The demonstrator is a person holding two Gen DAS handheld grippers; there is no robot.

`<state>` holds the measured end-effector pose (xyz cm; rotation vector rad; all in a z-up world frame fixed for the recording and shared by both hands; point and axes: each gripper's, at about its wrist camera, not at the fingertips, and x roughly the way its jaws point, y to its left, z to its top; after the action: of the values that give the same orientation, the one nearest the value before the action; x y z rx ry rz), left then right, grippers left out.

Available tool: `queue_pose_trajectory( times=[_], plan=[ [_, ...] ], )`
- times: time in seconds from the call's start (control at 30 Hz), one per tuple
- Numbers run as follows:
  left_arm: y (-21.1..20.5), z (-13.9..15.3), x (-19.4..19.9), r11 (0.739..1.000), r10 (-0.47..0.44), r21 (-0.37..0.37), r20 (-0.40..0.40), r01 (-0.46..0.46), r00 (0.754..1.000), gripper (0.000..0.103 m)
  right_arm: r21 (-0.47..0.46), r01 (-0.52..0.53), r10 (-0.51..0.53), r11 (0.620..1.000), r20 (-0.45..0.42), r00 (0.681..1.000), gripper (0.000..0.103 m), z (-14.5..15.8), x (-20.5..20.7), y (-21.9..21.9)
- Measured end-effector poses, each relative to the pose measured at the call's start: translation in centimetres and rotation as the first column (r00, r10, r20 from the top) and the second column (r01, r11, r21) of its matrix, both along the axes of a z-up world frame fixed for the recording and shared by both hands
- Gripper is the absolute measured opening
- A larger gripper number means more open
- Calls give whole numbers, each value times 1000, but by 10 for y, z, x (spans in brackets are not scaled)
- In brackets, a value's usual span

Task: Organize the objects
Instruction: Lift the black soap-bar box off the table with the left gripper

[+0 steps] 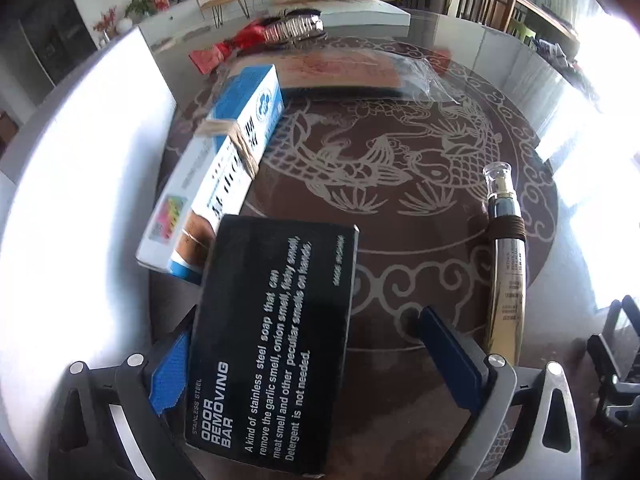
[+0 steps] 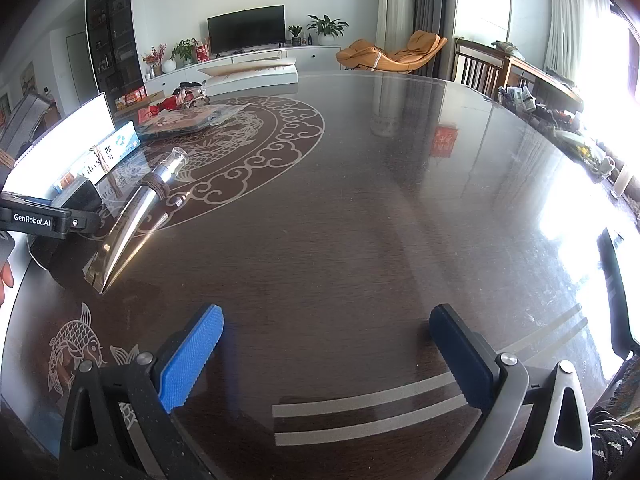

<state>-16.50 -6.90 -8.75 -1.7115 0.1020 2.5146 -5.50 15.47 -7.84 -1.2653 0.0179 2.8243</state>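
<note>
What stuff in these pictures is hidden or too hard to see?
- Left wrist view: the black box covers the near end of the blue-and-white box; the picture's bottom edge cuts off the black box's near end.
- Left wrist view: the print on the silver tube is too small.
- Right wrist view: the other gripper hides most of the black box.
- Both views: window glare whitens the right side.

black box (image 1: 272, 344): hides left gripper's (image 1: 316, 360) left pad, we see only a blue sliver
blue-white carton (image 1: 236, 156): near end behind black box
tube (image 1: 505, 264): small print unreadable to us
left gripper in right view: cut by frame edge
</note>
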Motion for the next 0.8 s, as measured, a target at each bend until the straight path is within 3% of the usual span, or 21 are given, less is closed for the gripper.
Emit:
queue_pose_trajectory(
  times=[0.2,0.3,0.33,0.8],
  plan=[
    [4,2,21,1000,3,2,-52,-3,999,103,0,0,0,1000,0,1000,103,0,0,0],
    [7,7,38,1000,-3,8,-110,4,994,77,0,0,0,1000,0,1000,103,0,0,0],
    [8,10,43,1000,-8,10,-126,10,992,59,0,0,0,1000,-1,1000,103,0,0,0],
    [9,8,64,1000,-23,17,-166,27,986,58,0,0,0,1000,-2,1000,103,1,0,0]
  ],
)
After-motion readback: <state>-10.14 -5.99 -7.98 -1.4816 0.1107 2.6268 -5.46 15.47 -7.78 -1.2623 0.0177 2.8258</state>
